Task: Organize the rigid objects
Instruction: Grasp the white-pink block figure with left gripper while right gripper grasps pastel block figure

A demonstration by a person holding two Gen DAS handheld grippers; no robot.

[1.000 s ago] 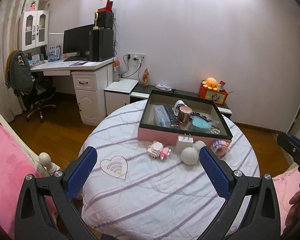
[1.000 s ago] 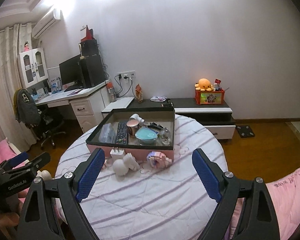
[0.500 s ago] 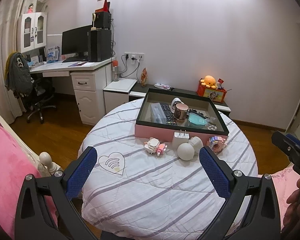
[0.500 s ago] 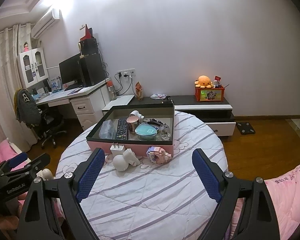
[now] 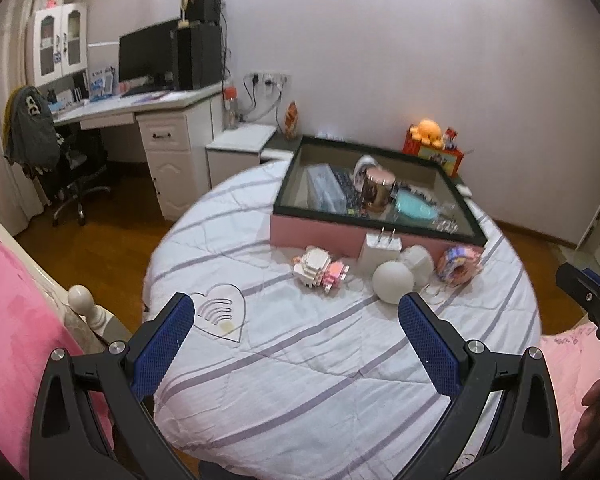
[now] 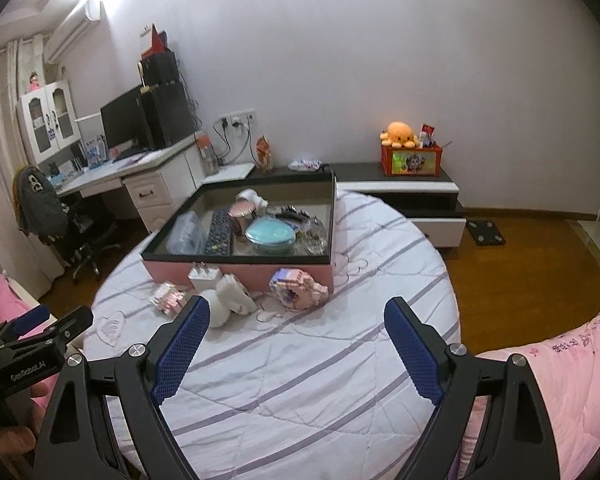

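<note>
Loose items lie in a row against the pink tray's (image 5: 316, 232) near wall: block toy (image 5: 320, 270), white charger plug (image 5: 380, 250), white ball (image 5: 393, 281), second block toy (image 6: 296, 288). All sit ahead of and beyond both grippers, well apart from the pads. Left gripper (image 5: 296, 338) lines up nearer the ball; right gripper (image 6: 296, 344) nearer the second block toy. Both jaws wide, holding nothing.

My view: lower half of frame, striped tabletop (image 6: 300, 380) bare, free passage. Mid-frame, charger (image 6: 204, 277), white figure (image 6: 230, 300), block toy (image 6: 296, 286) crowd front of pink box (image 6: 260, 274), blocking it.
</note>
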